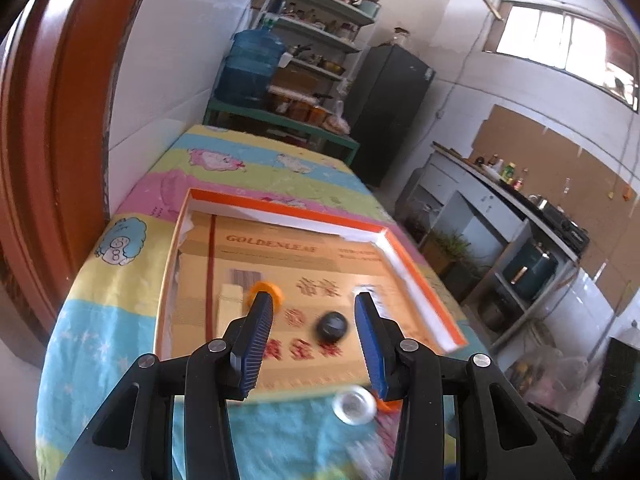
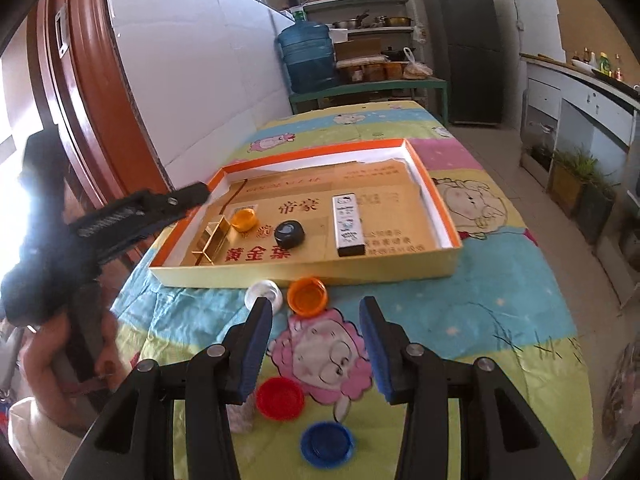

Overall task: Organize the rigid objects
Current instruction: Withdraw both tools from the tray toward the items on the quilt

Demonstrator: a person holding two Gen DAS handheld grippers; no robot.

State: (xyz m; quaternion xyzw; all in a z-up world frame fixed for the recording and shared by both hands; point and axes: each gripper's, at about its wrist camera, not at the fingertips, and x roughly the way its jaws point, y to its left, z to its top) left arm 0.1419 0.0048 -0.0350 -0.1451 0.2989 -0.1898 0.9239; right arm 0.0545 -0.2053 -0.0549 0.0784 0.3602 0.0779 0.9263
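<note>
Shallow orange-rimmed cardboard tray [image 2: 448,216] on the cartoon-print cloth [image 2: 500,312] holds a gold bar [image 2: 211,240], yellow cap [image 2: 244,218], black cap [image 2: 289,233] and white rectangular case [image 2: 348,225]. Clear [image 2: 262,291], orange [image 2: 307,295], red [image 2: 279,398] and blue [image 2: 327,444] caps lie outside. Left gripper [image 1: 316,306] and right gripper [image 2: 316,312]: jaws partly apart, empty.

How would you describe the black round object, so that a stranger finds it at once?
Look into the shallow orange-rimmed box on the colourful tablecloth. The black round object lies near its middle, between a yellow cap and a long white box. It is the only dark thing inside.
</note>
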